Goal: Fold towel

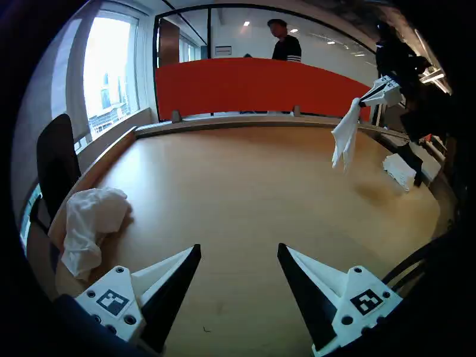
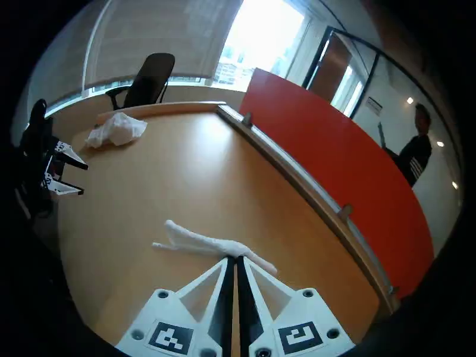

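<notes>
At lower centre, the right gripper [image 2: 236, 259] pinches a limp white towel [image 2: 202, 243]; the left gripper [image 1: 238, 247] gapes over a smooth wooden table [image 1: 238, 178], crumpled cloth [image 1: 89, 223] at left.

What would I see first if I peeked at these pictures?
Probably the white towel dangling in the air, pinched by the right gripper above the wooden table. Next, the big red divider along one edge of the table, and a crumpled towel lying near the left gripper, whose fingers are open.
</notes>
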The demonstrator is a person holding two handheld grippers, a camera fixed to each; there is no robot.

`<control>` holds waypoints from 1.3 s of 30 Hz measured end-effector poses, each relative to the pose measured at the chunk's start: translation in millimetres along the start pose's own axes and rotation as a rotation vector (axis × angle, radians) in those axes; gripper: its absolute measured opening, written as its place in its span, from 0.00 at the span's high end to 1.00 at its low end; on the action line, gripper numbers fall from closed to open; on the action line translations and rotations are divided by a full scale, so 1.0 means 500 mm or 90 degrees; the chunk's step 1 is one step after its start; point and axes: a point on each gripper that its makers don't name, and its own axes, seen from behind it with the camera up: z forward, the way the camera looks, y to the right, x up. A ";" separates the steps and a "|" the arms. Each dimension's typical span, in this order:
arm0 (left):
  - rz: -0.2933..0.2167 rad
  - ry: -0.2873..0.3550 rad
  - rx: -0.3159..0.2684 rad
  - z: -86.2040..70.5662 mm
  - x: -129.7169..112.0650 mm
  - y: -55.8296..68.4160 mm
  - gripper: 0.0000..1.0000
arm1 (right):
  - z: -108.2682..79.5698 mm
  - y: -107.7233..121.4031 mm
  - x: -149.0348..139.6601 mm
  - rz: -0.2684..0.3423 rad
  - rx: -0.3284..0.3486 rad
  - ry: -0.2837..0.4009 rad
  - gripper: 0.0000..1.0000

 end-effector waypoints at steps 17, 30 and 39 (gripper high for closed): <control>0.005 -0.009 0.001 0.016 0.004 0.008 0.04 | -0.056 0.113 -0.079 0.044 -0.034 -0.021 0.97; 0.008 -0.016 0.006 0.021 0.005 0.010 0.04 | -0.098 0.190 -0.143 0.088 -0.059 -0.036 0.97; 0.012 -0.020 0.008 0.020 0.007 0.013 0.04 | -0.133 0.248 -0.190 0.097 -0.088 -0.056 0.97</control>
